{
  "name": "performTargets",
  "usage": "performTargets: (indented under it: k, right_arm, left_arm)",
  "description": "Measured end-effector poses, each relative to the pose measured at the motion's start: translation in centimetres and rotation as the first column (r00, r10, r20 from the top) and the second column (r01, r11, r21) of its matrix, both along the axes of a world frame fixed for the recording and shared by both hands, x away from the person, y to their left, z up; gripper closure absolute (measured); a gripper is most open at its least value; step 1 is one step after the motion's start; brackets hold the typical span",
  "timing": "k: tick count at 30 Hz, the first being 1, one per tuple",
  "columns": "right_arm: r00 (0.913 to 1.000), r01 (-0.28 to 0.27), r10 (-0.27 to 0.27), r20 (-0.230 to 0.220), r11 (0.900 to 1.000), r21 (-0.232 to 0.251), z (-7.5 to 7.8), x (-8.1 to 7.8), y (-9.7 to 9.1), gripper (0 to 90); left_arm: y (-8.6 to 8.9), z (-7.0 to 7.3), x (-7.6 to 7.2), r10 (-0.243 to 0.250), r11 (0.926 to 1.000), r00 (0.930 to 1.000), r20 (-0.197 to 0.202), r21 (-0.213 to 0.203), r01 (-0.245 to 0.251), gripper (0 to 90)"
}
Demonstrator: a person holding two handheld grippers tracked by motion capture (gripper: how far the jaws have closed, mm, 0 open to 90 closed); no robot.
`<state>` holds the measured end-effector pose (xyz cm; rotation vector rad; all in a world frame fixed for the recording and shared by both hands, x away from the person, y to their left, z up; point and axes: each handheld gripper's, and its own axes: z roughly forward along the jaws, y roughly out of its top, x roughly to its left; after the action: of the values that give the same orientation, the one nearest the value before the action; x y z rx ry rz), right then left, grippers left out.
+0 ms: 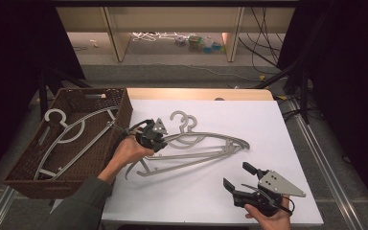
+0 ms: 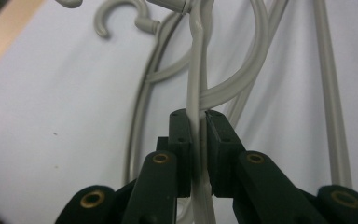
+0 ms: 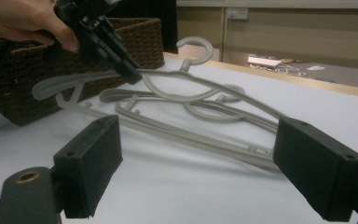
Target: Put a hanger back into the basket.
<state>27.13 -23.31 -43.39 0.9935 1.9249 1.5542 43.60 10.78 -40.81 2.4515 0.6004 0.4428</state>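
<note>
Lying tangled on the white table [image 1: 196, 191] beside the wicker basket [image 1: 120, 103], two more grey hangers [image 1: 191, 155] crowd the grey hanger [image 2: 196, 70] pinched by the left gripper [image 2: 198, 135]; right gripper [image 3: 191, 163] rests low, jaws wide, empty

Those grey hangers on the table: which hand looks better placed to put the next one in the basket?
Probably the left. The left gripper is shut on the top hanger, beside the basket; the right gripper stands open, apart.

Two handheld black grippers, left gripper [image 1: 161, 136] and right gripper [image 1: 237, 176], grey three-cornered plates with small screws, brass-coloured rivets on jaw links, black cables, apparently grey-green sleeve [image 1: 84, 201]
</note>
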Motion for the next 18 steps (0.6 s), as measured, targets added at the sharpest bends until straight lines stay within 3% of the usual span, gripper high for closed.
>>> performTargets:
  k: [7,17,18]
  right_arm:
    - [0.9999,0.007,-0.008,-0.009,0.9997,-0.022,0.0,0.0,-0.1,16.3]
    - [0.9999,0.007,-0.008,-0.012,0.9997,-0.024,0.0,0.0,0.0,16.3]
    - [0.9999,-0.001,0.001,-0.01,1.0,-0.008,-0.1,0.1,0.1,16.3]
  left_arm:
    - [0.7,1.7,-1.1,-0.015,0.9998,0.9992,0.038,-0.013,0.015,82.0]
    - [1.1,4.8,-2.5,-0.01,0.998,0.9945,0.104,-0.06,0.017,82.0]
    - [1.2,5.1,-2.5,-0.01,0.998,0.9945,0.105,-0.061,0.016,82.0]
